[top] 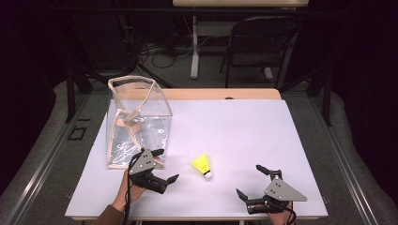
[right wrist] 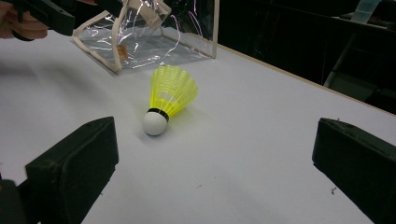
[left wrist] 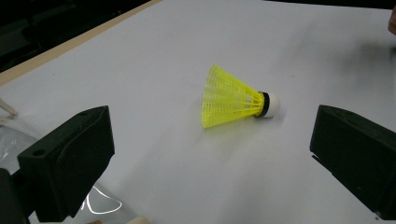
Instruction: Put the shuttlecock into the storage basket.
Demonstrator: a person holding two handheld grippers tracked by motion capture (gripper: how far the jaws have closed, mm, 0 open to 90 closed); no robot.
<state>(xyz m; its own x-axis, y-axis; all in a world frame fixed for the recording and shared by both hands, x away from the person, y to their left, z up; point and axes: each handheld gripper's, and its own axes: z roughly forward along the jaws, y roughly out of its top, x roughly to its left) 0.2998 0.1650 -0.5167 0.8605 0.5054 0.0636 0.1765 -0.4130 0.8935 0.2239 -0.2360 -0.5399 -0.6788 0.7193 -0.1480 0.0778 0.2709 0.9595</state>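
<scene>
A yellow shuttlecock (top: 202, 165) with a white cork lies on its side on the white table top (top: 234, 136). In the left gripper view the shuttlecock (left wrist: 233, 98) lies ahead, between the wide-apart jaws, cork pointing right. In the right gripper view the shuttlecock (right wrist: 169, 97) points its cork toward the camera. My left gripper (top: 166, 164) is open, just left of the shuttlecock. My right gripper (top: 251, 180) is open near the front edge, to the shuttlecock's right. A clear plastic bag (top: 136, 119) with beige trim stands at the left.
The clear bag (right wrist: 144, 37) lies behind the shuttlecock in the right gripper view. A wooden table edge (top: 220, 93) runs along the back. A folding chair (top: 256, 42) and a table leg (top: 194, 44) stand beyond, on the floor.
</scene>
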